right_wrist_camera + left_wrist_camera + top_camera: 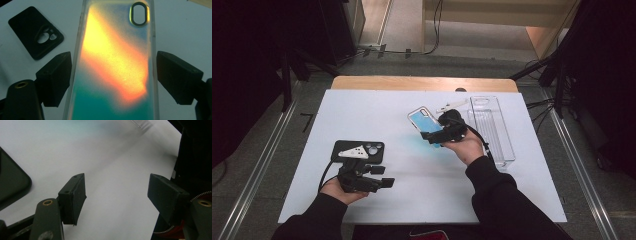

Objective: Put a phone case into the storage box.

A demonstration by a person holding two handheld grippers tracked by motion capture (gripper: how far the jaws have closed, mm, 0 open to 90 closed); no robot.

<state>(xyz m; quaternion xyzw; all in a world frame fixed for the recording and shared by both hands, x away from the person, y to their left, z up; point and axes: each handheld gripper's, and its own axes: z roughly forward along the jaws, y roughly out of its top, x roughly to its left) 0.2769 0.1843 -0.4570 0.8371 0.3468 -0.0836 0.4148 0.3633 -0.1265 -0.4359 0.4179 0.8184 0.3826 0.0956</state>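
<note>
— Right claw (432, 136): how posed?

— Raised off the table (312, 165), gripped from below by the right hand (468, 146), palm turned up, black sleeve trailing back toward the near edge. Pointed away and to the left in the high view.

— Gripping anything?

— Closed on the iridescent phone case (424, 124), pads pressed against its two long edges. Seen plainly in the right gripper view: case (115, 62) filling the gap between both dark pads, camera cut-out at the far end.

— And the left claw (384, 182)?

— Resting low near the front of the table, cradled in the left hand (343, 189), aimed to the right. Jaws apart, bare white surface between the pads (75, 197) in the left gripper view. Holding nothing.

— Position of the iridescent case relative to the other things?

— Tilted above the table's middle, just left of the clear plastic tray (502, 150), well apart from the black phone case (374, 150). Black one flat on the table, just beyond the left claw, partly hidden by its grey plate.

— Materials, shapes?

— Iridescent case: translucent, glossy, rounded corners, shading from orange-yellow to teal, oval camera hole. Black phone case: matte, rounded rectangle, cluster of round lens openings near one corner. Tray: transparent, long, narrow, ridged inside. Table: smooth white sheet over a wooden top.
</note>
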